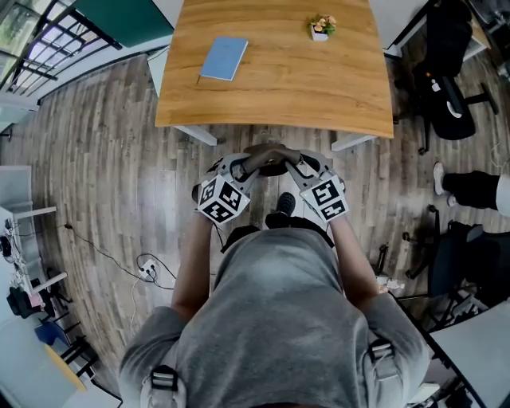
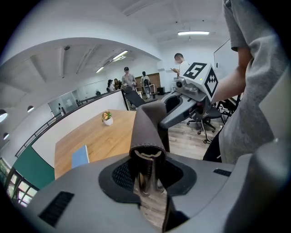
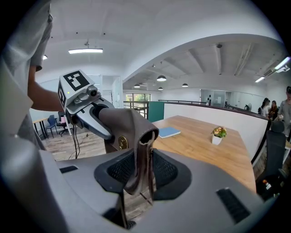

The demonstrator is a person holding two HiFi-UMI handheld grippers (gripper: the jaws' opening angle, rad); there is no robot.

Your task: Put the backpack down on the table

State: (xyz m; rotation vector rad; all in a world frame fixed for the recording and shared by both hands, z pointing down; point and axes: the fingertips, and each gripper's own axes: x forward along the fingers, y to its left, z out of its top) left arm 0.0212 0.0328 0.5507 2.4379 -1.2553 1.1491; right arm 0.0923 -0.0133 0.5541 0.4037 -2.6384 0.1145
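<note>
A light wooden worktop [image 1: 271, 88] lies ahead of the person. On it are a flat blue notebook [image 1: 224, 57] toward the left and a small white pot [image 1: 319, 34] toward the far right, which holds a little bunch of yellow and pink flowers [image 1: 324, 23]. The two are well apart, with bare wood between them and along the near edge. Black office chairs [image 1: 446, 72] stand off the worktop's right end, near a second person's dark trouser leg and white shoe [image 1: 440, 177]. A white power strip [image 1: 147, 269] lies on the plank floor at the left.

The brown leather-like backpack [image 3: 129, 125] is not on the worktop. It hangs by its top handle [image 2: 146, 129] in front of the person's grey shirt, over the floor just short of the near edge. The left claw [image 2: 148, 175] is closed partway, with one end of the folded handle pinched between its jaws. The right claw [image 3: 138, 175] is clamped on the other end in the same way. The two claws face each other, tips near. In the head view the backpack's body is mostly hidden beneath them.
</note>
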